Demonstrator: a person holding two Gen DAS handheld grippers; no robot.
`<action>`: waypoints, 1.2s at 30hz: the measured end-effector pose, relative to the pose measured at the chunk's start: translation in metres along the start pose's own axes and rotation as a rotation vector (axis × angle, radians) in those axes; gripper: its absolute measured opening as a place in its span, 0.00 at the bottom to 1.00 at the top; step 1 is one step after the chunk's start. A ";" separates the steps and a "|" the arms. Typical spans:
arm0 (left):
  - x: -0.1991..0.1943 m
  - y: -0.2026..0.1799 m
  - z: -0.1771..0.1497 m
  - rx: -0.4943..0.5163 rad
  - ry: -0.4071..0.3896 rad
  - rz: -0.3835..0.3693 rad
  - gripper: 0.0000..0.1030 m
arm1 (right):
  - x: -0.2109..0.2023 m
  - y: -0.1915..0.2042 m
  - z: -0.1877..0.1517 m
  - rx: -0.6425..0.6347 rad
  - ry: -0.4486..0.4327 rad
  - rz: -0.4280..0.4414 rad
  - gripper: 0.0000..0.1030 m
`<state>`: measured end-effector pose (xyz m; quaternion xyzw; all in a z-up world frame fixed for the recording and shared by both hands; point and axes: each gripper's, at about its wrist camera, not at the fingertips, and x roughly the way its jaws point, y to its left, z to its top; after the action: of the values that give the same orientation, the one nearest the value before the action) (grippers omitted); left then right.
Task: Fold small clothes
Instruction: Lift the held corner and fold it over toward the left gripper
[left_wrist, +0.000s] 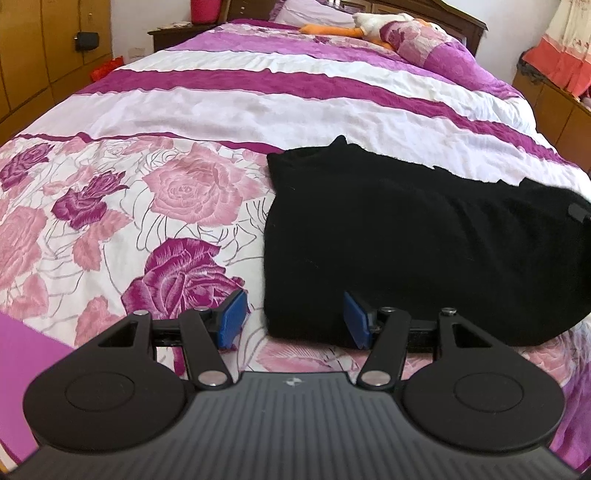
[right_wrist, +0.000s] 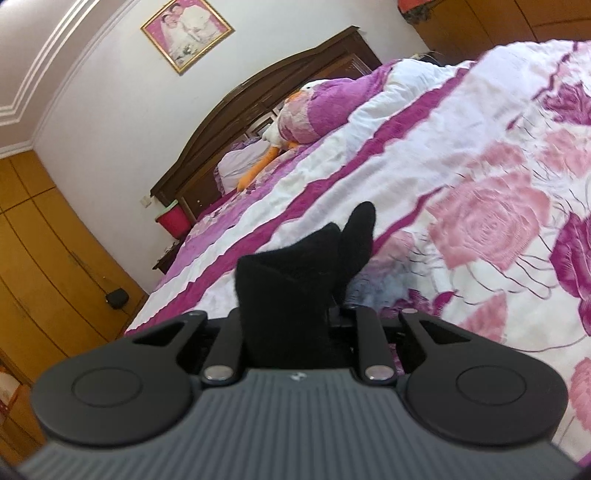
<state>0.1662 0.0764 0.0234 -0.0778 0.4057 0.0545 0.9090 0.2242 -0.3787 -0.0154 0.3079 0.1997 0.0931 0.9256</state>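
A black garment (left_wrist: 406, 240) lies on the flowered bedspread (left_wrist: 177, 192), right of centre in the left wrist view. My left gripper (left_wrist: 294, 319) hovers open at the garment's near left corner. Its blue pads (left_wrist: 232, 317) stand wide apart, and the corner lies between them without being pressed. In the right wrist view my right gripper (right_wrist: 295, 317) is shut on a bunch of the black garment (right_wrist: 291, 280). The cloth stands up above the bedspread (right_wrist: 480, 206) between the fingers and hides the pads.
A plush goose (left_wrist: 373, 26) and a purple pillow (left_wrist: 417, 44) lie by the dark wooden headboard (right_wrist: 258, 96). Wooden wardrobes (left_wrist: 44, 55) stand at the left, with a red bin (right_wrist: 171, 221) on a bedside table. A cabinet (left_wrist: 561, 107) flanks the bed's right side.
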 end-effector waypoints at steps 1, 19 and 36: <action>0.002 0.002 0.002 0.002 0.006 -0.003 0.62 | 0.000 0.004 0.001 -0.007 0.001 0.005 0.20; 0.017 0.010 0.024 0.058 0.043 -0.069 0.62 | 0.008 0.075 0.002 -0.128 0.019 -0.041 0.19; 0.001 0.066 0.012 -0.020 -0.024 -0.065 0.62 | 0.029 0.181 -0.046 -0.457 0.050 -0.014 0.18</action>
<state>0.1650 0.1431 0.0244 -0.0992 0.3914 0.0300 0.9143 0.2217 -0.2025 0.0520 0.0863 0.1985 0.1371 0.9666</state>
